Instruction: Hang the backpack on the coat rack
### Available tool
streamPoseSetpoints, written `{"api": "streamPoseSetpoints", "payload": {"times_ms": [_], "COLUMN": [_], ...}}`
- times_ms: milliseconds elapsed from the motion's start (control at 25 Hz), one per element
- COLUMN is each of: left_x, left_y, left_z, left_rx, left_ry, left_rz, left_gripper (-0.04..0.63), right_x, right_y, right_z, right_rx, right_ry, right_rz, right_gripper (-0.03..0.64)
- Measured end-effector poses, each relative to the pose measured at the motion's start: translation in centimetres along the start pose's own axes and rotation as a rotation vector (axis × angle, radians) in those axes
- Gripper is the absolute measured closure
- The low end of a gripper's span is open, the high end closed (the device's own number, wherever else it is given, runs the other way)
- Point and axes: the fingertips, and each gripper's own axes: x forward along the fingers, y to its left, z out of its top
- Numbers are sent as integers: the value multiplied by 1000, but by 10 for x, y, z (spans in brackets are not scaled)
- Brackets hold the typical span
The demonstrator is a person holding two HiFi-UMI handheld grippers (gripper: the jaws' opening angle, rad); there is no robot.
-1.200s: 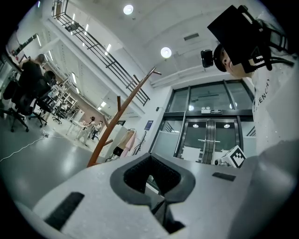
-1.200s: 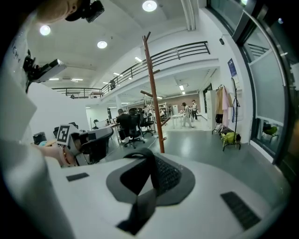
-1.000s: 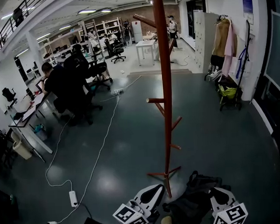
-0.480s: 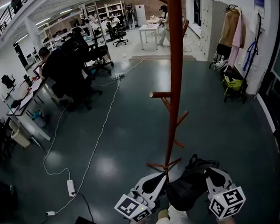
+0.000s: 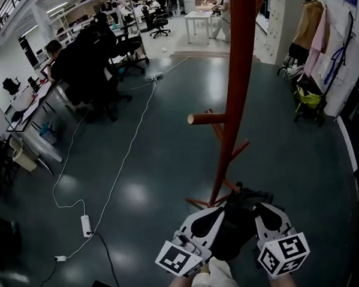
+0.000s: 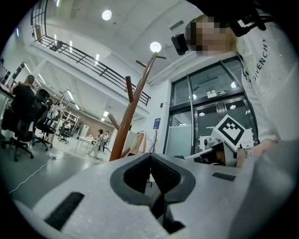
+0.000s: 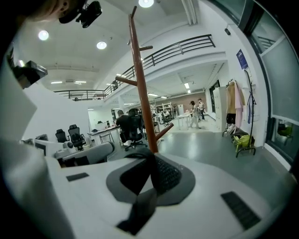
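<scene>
Backpack (image 5: 235, 230) now lifted off the floor
Left gripper (image 5: 216, 216) and right gripper (image 5: 262, 210) stay clamped on it beside the rack (image 5: 241, 76); side peg (image 5: 203, 117) likely next

Round ceiling lamps (image 6: 155, 46) light the hall evenly, leaving soft glare on the glossy grey-green floor (image 5: 134, 196). Fisheye distortion bends the tall red-brown wooden coat rack (image 5: 241, 76); both gripper views darken at their corners, and the black backpack (image 5: 232, 227) seems underexposed, nearly featureless.

floor (image 5: 162, 153) glossy dark grey | desks (image 5: 24, 125), black chairs (image 5: 129, 49) left | white cable (image 5: 118, 173) trailing | ceiling lamps (image 6: 155, 46) lit
</scene>
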Motion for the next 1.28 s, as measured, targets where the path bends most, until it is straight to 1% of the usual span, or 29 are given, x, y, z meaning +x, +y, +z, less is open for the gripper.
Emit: {"api": "streamPoseSetpoints", "payload": {"times_ms": [320, 640, 960, 1160, 1280], "left_x": [23, 32, 27, 24, 22], "left_y": [29, 56, 71, 79, 84], "left_z": [-23, -34, -54, -62, -67], "left_rx": [-37, -78, -119, -134, -141], "left_ry": [3, -5, 6, 5, 8], "left_rz": [54, 103, 151, 178, 192], "left_gripper": [586, 586, 586, 586, 586], "right_x": [51, 91, 119, 135, 143], "right_y": [-14, -36, -40, -38, -33], "right_z": [11, 7, -12, -23, -29], "right_rx": [-32, -33, -77, -141, -203], "right_ry": [8, 63, 162, 240, 291], "right_rz": [12, 7, 5, 35, 58], "right_gripper": [586, 586, 586, 586, 586]}}
